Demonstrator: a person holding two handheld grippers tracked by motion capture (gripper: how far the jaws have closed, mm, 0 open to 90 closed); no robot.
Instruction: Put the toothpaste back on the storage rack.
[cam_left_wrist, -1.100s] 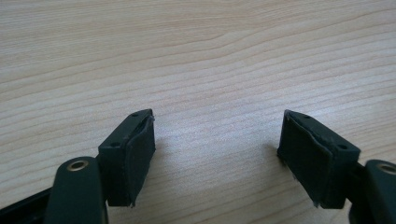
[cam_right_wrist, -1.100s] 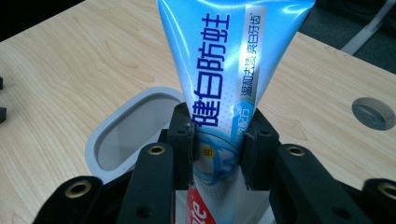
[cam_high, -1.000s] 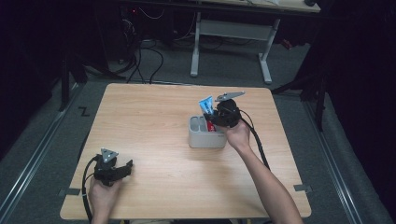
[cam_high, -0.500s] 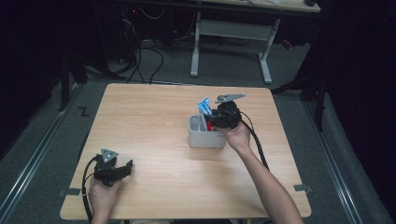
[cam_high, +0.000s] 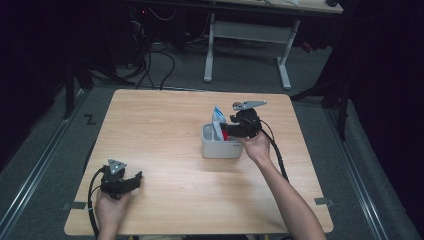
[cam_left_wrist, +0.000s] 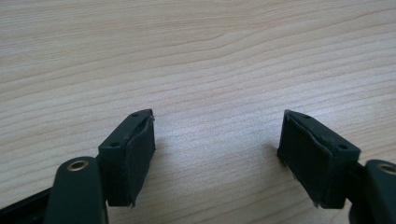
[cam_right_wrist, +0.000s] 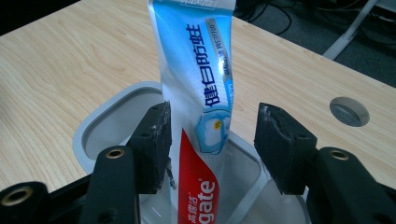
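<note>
Dark surroundings, with cables on a grey floor and a white-legged desk behind, frame a light wooden table (cam_high: 165, 125) seen from above. Near its far right stands a pale grey rounded-rectangular plastic bin (cam_high: 220, 148), and a blue, white and red toothpaste tube (cam_right_wrist: 201, 93) stands upright in it, its crimped end up and its red lower part inside the bin. Over the bin the right gripper (cam_right_wrist: 212, 144) is held with its 2 black jaws apart, 1 on each side of the tube; the left jaw looks to be at or very near the tube's edge, the right jaw stands clear of it, so the tube is bracketed but not yet clamped. Near the table's front left corner the left gripper (cam_left_wrist: 217, 158) rests low over bare wood, its jaws wide with nothing between them. Judged from this arrangement, the step in hand is either taking the tube from the bin or letting it go there; which of the 2 cannot be told. For a good grasp, the jaws should be centred on the tube's flat faces, closed gently enough not to squeeze out paste, and drawn straight up so the bin's rim is not caught.
</note>
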